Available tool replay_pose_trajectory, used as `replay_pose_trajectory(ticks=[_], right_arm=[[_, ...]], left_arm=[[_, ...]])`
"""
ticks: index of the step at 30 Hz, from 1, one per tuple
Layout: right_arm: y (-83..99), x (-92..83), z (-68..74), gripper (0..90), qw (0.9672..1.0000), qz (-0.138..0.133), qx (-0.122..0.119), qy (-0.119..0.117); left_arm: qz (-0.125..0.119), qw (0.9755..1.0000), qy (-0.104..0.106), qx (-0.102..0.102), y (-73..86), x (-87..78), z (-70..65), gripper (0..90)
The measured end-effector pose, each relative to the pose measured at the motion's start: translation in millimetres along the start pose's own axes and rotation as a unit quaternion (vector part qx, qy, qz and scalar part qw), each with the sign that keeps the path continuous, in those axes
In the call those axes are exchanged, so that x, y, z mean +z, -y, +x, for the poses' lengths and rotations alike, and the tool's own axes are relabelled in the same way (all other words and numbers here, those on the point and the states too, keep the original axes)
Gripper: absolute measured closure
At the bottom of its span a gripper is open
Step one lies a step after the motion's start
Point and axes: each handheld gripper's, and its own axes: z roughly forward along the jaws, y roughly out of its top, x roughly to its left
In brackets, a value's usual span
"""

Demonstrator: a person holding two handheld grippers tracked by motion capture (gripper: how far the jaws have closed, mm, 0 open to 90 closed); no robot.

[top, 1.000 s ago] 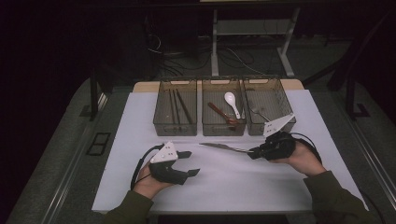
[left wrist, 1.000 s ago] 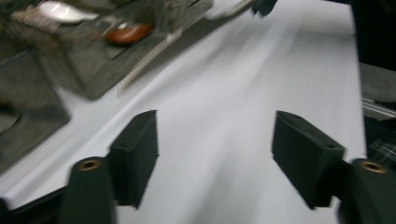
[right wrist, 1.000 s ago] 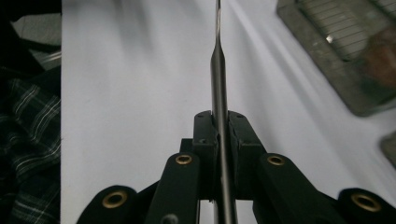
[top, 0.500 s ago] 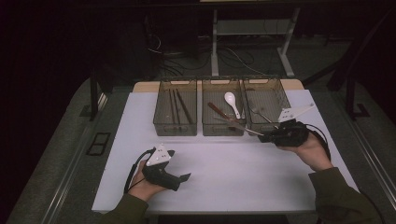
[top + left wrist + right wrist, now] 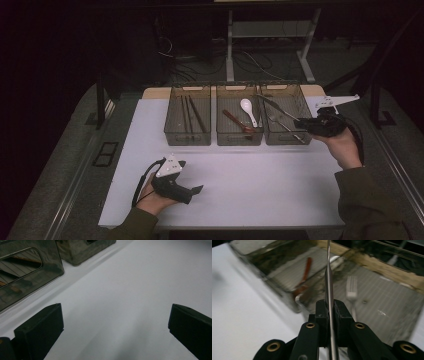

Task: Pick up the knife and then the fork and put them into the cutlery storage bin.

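Two grippers in play, and we take them in turn. Our right gripper is clamped on a thin metal utensil, most likely a knife; in the right gripper view its flat handle runs straight up from between the two pinched jaws, gripped edge-on. From the high view the utensil sticks out past the fingertips, slanting up and away over the right-hand bin, so it sits in the air above that bin, not lying in it. Beyond the right fingertips we see a fork on the bin floor, blurred, and off to the jaws' left a red-handled utensil in the neighbouring middle bin. A white spoon also lies in that middle bin, well clear of the right jaws. Our left gripper rests low over the white tabletop, jaws spread wide, having just been opening, with bare table between them. In the left gripper view both black fingers stand far apart, touching no object. Ahead of the left fingertips and to their left is the wall of a smoky bin, near but not touching. Dark sticks, maybe chopsticks, lie in the left bin, well apart from either gripper.
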Motion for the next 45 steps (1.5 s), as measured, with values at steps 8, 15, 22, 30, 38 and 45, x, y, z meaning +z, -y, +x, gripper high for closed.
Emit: replay_pose_trajectory(ticks=[8,15,22,30,38,45], right_arm=[[-9.1,8.1,-24.0,82.5,0.9973,0.020,0.037,0.061],[-17.0,27.0,-35.8,82.5,0.9926,0.062,0.058,0.087],[-22.6,48.1,-42.0,82.5,0.9880,0.103,0.062,0.096],[-27.6,67.4,-42.2,82.4,0.9831,0.143,0.065,0.095],[-26.9,78.3,-41.8,82.1,0.9788,0.168,0.063,0.098],[-27.1,76.8,-43.2,75.2,0.9778,0.170,0.059,0.107]], left_arm=[[0.003,1.0000,0.002,0.001,0.4,-0.2,1.0,0.0],[0.004,1.0000,0.004,0.004,0.3,-0.4,0.9,0.0],[0.004,1.0000,0.007,0.004,0.5,0.8,0.5,0.0],[0.007,0.9999,0.009,0.002,0.8,0.7,0.5,0.0],[0.011,0.9999,0.012,0.002,1.0,1.7,0.3,0.0],[0.010,0.9999,0.012,0.002,1.1,1.6,0.3,0.0]])
